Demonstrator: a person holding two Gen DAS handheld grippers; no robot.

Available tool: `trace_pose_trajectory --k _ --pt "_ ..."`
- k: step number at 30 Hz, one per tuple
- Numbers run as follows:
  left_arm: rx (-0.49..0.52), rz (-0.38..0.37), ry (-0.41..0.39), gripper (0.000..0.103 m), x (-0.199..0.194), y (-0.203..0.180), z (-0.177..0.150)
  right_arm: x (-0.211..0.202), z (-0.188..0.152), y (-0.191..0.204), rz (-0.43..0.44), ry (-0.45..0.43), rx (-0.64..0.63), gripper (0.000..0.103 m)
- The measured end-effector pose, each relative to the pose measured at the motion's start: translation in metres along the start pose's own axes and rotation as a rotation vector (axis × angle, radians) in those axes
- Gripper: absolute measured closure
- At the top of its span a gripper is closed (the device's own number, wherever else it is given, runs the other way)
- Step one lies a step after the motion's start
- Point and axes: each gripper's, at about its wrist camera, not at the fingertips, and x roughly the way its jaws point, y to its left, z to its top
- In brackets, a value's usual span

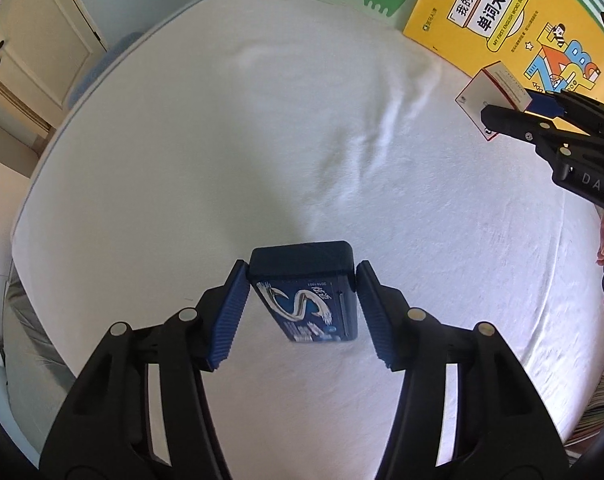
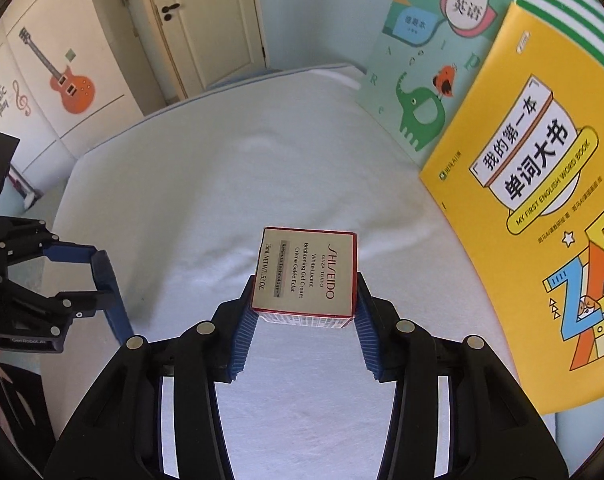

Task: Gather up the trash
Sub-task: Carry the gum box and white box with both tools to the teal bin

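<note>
I am holding both claws above a white bed sheet [image 1: 302, 140], which is lying broad and bare beneath me; its rounded far edge is running toward a door [image 2: 206, 20] and a pale cupboard, while a yellow word book [image 2: 541, 220] and a green elephant book [image 2: 421, 80] are leaning along the right side, closing that edge.

My left gripper [image 1: 302, 280] is partly closed, its blue pads pressing both sides of a dark blue gum pack [image 1: 305, 296]. The pack is hanging clear of the sheet, its long axis running away from me, dark end pointing outward.

My right gripper [image 2: 305, 300] is likewise partly closed, clamping a red-edged white cream box [image 2: 307, 272] clear of the sheet, printed face toward the camera, text running sideways.
</note>
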Motion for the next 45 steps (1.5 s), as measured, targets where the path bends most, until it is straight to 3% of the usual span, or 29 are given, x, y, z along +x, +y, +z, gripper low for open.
trace_pose_trajectory --k 7,21,28,34,45 --pt "0.018 0.023 -0.055 0.051 -0.037 0.025 -0.019 -0.018 0.014 0.038 -0.005 -0.019 -0.035 0.057" --pt "0.003 0.033 -0.125 0.051 -0.053 0.079 -0.043 -0.028 0.035 0.128 0.022 -0.038 -0.098 0.057" --pt "0.003 0.024 -0.148 0.051 -0.068 0.126 -0.061 -0.026 0.051 0.183 0.031 -0.045 -0.123 0.057" --pt "-0.022 0.043 -0.178 0.051 -0.081 0.184 -0.083 -0.017 0.068 0.245 0.063 -0.045 -0.166 0.057" --pt "-0.183 0.13 -0.165 0.051 -0.088 0.318 -0.147 0.027 0.099 0.383 0.202 -0.026 -0.298 0.057"
